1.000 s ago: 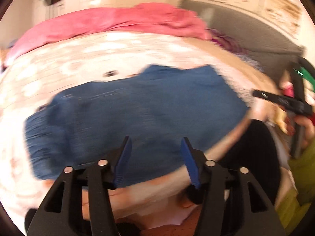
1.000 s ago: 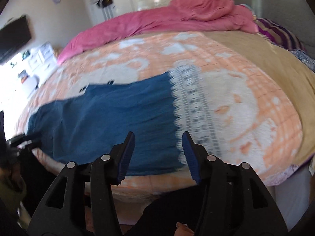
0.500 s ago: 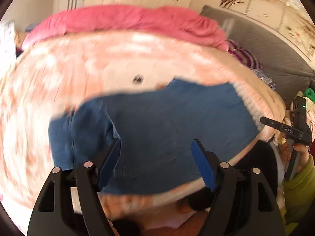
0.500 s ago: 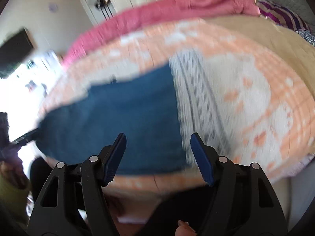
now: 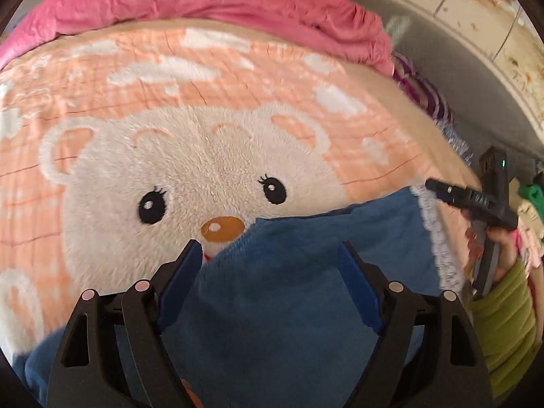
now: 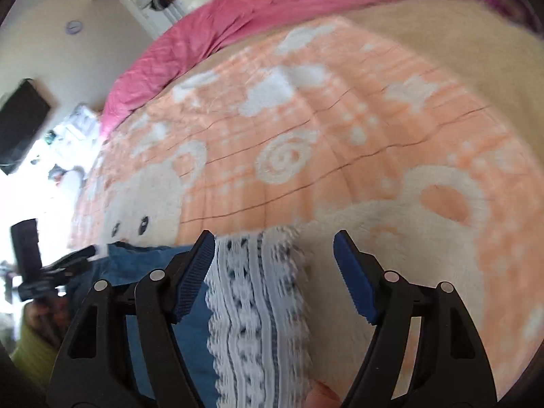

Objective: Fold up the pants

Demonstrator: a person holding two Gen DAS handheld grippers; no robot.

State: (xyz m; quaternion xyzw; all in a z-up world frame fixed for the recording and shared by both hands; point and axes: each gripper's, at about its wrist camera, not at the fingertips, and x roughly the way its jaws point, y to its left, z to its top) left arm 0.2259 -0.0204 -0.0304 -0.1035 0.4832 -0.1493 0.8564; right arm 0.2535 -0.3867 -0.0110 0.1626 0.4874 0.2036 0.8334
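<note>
Blue pants (image 5: 292,292) with a white lace hem (image 5: 438,248) lie flat along the near edge of the bed. My left gripper (image 5: 268,272) is open, low over the pants' left part, its jaws wide apart above the cloth. My right gripper (image 6: 273,265) is open over the lace hem (image 6: 258,306), with the blue cloth (image 6: 146,265) to its left. Each gripper shows in the other's view: the right one (image 5: 455,197) at the hem end, the left one (image 6: 57,268) at the far left.
The bed carries an orange and cream bear blanket (image 5: 204,136). A pink duvet (image 5: 204,3) is bunched along the far side. A grey headboard (image 5: 459,78) stands at the right. A dark screen (image 6: 20,125) hangs on the left wall.
Both grippers have opened wider and moved forward and down, close over the pants. The left one has shifted onto the pants' left part, the right one onto the lace hem.
</note>
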